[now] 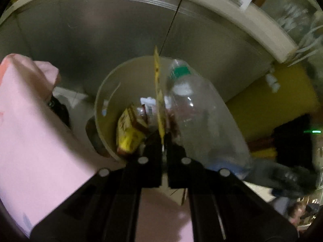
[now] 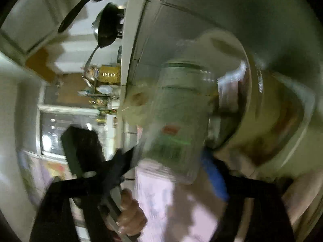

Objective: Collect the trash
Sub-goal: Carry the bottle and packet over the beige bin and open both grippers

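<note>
Wrapper: thin yellow wrapper pinched in the closed left gripper, above the bin.
Bottle: clear bottle between the spread-wide jaws of the right gripper, at the bin's right rim; grip unclear.
Advice: release both only once they are fully over the opening.

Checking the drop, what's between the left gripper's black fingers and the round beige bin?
A thin yellow wrapper, pinched edge-on in the left gripper, stands over the bin, seen in the left wrist view.
</note>
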`<action>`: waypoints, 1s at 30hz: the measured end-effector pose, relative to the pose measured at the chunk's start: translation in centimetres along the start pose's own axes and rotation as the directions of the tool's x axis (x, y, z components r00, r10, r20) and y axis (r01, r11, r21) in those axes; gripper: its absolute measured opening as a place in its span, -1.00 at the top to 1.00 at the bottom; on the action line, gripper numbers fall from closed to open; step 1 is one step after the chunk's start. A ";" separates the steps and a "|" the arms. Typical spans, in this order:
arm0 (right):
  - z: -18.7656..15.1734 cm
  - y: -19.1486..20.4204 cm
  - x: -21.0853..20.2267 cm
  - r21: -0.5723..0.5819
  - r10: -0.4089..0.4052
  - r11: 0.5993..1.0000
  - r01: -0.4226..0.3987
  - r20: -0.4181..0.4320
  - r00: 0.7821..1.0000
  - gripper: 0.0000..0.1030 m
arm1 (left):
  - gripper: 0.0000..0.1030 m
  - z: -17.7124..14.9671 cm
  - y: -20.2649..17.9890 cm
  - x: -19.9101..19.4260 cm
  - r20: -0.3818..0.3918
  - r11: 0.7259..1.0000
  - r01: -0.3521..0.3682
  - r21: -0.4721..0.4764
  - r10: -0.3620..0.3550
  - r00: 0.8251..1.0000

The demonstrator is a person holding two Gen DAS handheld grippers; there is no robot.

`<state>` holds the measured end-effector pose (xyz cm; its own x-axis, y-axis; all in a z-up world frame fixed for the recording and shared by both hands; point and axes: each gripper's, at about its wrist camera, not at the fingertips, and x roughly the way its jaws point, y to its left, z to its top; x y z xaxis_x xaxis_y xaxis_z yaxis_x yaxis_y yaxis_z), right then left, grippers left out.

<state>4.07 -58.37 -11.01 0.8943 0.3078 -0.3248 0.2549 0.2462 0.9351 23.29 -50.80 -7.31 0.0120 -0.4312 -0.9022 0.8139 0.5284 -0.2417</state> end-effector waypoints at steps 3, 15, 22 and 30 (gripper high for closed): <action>0.9 0.4 -0.6 -0.075 -0.051 0.996 0.056 0.065 0.997 -0.60 | 0.80 1.4 1.0 2.8 -0.058 0.997 -0.064 -0.041 0.062 0.996; -2.9 -3.3 -3.3 -0.063 -0.024 0.998 0.030 0.101 0.995 -0.60 | 0.80 -2.2 1.8 -1.4 0.051 0.995 -0.078 -0.065 0.081 0.995; -5.3 -1.3 -2.5 -0.100 -0.041 0.994 0.048 0.071 0.997 -0.60 | 0.80 -7.3 2.4 -5.7 0.144 0.987 -0.131 -0.091 0.143 0.979; -10.3 4.5 -3.0 -0.282 -0.135 0.944 0.170 0.141 0.981 -0.60 | 0.79 -13.7 3.5 -11.7 0.244 0.952 -0.276 -0.134 0.302 0.922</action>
<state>-1.23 -48.70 -7.29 0.8945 0.1392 -0.4248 0.2894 0.5439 0.7876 18.03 -33.84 -2.47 0.3986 -0.4167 -0.8170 0.6933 0.7201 -0.0291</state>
